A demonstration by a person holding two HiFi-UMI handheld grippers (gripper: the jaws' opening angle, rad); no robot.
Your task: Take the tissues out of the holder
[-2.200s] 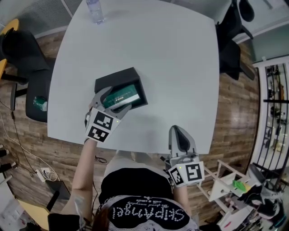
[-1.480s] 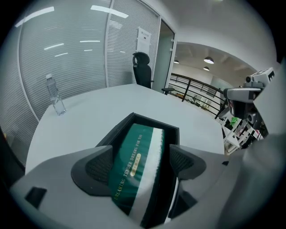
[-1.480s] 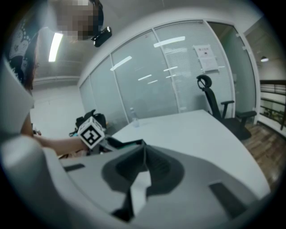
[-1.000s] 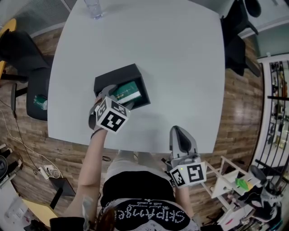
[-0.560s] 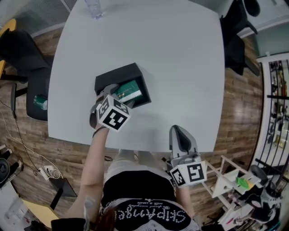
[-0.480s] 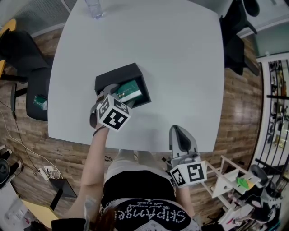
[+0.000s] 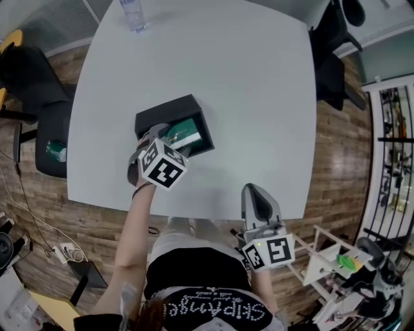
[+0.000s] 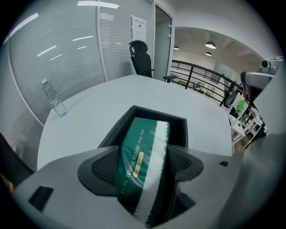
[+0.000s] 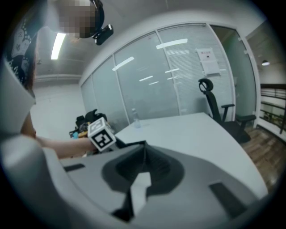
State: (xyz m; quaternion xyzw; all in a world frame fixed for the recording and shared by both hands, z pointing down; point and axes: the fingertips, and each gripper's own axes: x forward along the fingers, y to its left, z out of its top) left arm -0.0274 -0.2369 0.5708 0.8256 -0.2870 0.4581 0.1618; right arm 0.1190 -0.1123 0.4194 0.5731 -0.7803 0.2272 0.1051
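Tissue pack lies inside the black holder on the table. The left gripper has just been closing its jaws, which now press both sides of the pack. The grasp seems made; next comes a straight lift. The right gripper idles, jaws together.

Head view: the marker cube of the left gripper covers that gripper's jaws, which have just been closing about the tissue pack, and the holder's nearest wall. Left gripper view: the pack's near end runs beneath the pads, probably touching both. Beyond the gripper, the bottle is cut by the top edge.
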